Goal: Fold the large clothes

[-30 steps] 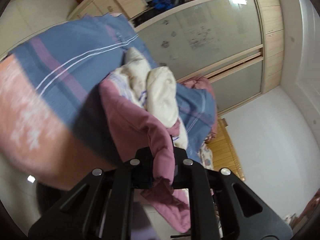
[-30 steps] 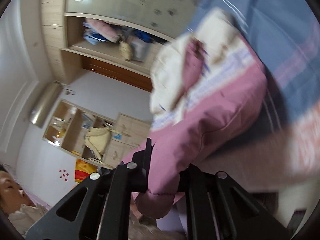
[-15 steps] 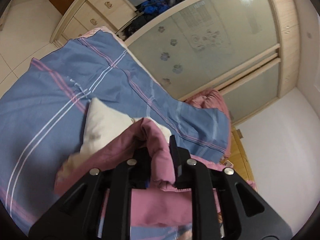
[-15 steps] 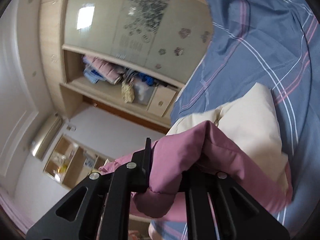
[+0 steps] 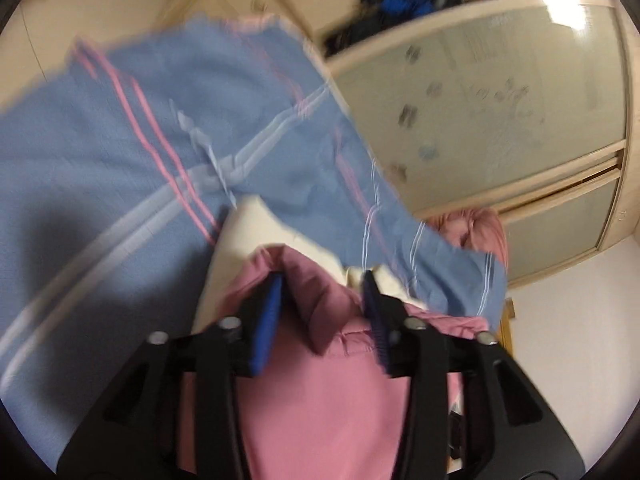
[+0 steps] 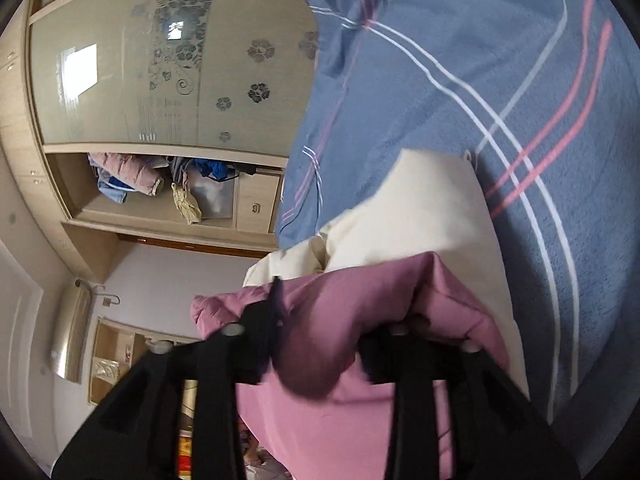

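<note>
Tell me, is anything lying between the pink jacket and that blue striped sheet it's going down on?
Nothing visible. The pink jacket rests directly on the blue sheet, cream lining showing; both claws, left claw and right claw, stand open around it.

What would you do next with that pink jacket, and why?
Probably draw both grippers back clear of the fabric. The left gripper and right gripper both look open, and the pink jacket seems to lie on the blue bedspread with a fold of it bunched between each pair of fingers.

We see soft indoor light, motion blur smearing the blue bedsheet (image 5: 120, 140) at upper left, window glare on the wardrobe door (image 6: 80, 68), and dark fisheye corners.
</note>
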`<state>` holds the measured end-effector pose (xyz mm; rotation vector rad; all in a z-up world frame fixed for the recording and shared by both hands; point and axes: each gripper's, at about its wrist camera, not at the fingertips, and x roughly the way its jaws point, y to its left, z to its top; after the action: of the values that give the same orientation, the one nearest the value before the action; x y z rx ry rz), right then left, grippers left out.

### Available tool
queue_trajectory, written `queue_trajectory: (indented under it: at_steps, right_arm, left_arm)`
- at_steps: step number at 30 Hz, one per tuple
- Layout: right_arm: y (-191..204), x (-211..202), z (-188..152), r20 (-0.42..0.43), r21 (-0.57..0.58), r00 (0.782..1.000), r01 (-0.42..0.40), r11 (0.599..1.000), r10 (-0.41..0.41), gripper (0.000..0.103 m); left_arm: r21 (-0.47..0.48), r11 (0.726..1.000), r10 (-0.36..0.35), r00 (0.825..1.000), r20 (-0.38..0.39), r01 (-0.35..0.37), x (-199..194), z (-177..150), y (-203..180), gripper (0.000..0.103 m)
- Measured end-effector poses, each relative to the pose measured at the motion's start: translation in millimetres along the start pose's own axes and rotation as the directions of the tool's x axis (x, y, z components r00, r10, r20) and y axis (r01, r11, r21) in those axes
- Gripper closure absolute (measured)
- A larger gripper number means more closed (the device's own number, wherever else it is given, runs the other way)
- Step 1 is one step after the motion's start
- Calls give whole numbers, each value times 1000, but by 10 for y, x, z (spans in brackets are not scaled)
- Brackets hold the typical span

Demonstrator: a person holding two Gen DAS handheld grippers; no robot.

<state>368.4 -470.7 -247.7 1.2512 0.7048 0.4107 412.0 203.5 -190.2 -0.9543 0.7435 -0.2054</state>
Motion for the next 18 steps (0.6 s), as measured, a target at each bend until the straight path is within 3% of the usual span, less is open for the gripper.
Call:
queue_trajectory:
  at_steps: [1,2,3,5,7,9,11,12,14,16,18]
  right_arm:
    - [78,-139,10,69,-23,997,19,1000,-17,11]
    - [158,-298,-3,147,-41,988,49,998,-42,3]
    - [290,-491,-42,214,-82,975,74,994,-56,3]
    - [557,-576,-193,220,-193,971,142,971,-99,3]
    - [858,-489,-454,220,-344,961,238,908,-168,3]
    - [1197,-244,-860,230,-517,940,339,786,-254,6]
    - [1422,84,-1205,205,-632,929,365,684,-307,19]
    - [1477,230,-1326,180,-665,929,358,655,-325,23]
    - [1608,540,-1564,88,-731,937,291,617,-337,44]
    - [1753,891,-1785,30,-787,933,244,567,-359,52]
    - [1921,1203,-1983,19,-843,932,210,494,-363,53]
  left_arm:
    - [31,999,39,996,77,-42,-205,-15,-80,40]
    - [70,995,65,985,161,-77,-449,-48,-195,39]
    - [102,990,72,976,207,-94,-604,-96,-277,39]
    - [180,975,79,959,274,-131,-869,-311,-510,40]
    - [314,928,95,942,321,-201,-961,-677,-817,40]
    - [425,853,144,921,363,-301,-877,-1132,-1058,40]
    - [502,795,170,919,356,-341,-668,-1522,-1181,40]
    - [524,772,193,918,346,-360,-517,-1683,-1202,40]
    - [552,733,246,911,330,-398,-265,-1855,-1187,40]
    - [587,681,310,899,310,-437,-33,-1919,-1169,43]
    - [589,655,355,880,314,-474,76,-1879,-1087,42]
